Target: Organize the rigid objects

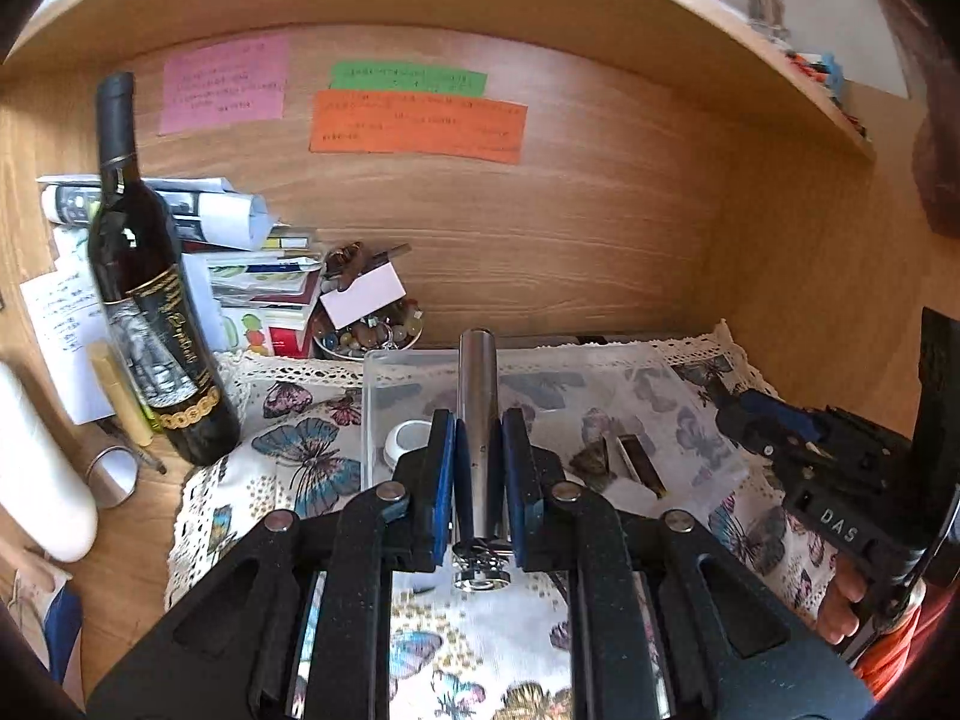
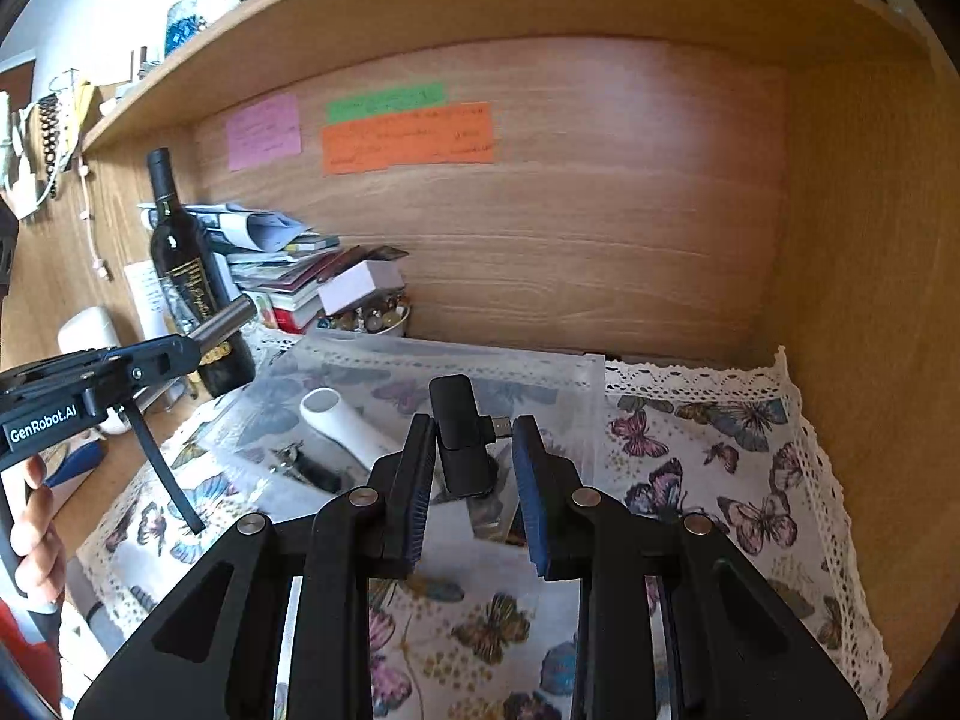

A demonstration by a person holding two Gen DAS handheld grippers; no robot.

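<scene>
My left gripper (image 1: 478,450) is shut on a silver metal cylinder (image 1: 477,396) with a key ring at its near end, held above a clear plastic tray (image 1: 384,372) on the butterfly cloth. It also shows in the right wrist view (image 2: 180,354), with the cylinder (image 2: 225,319) pointing toward the back. My right gripper (image 2: 474,462) has its jaws apart around a small black device with a USB-C plug (image 2: 459,438); the left pad touches it and the right pad stands clear of the body. A white remote (image 2: 342,426) and a black tool (image 2: 306,465) lie in the tray (image 2: 576,384).
A dark wine bottle (image 1: 150,300) stands at the left beside a pile of papers and books (image 1: 252,276) and a bowl of beads (image 1: 372,336). A white bottle (image 1: 36,468) and a metal ring (image 1: 114,474) lie left. Wooden shelf walls (image 2: 852,276) close in behind and right.
</scene>
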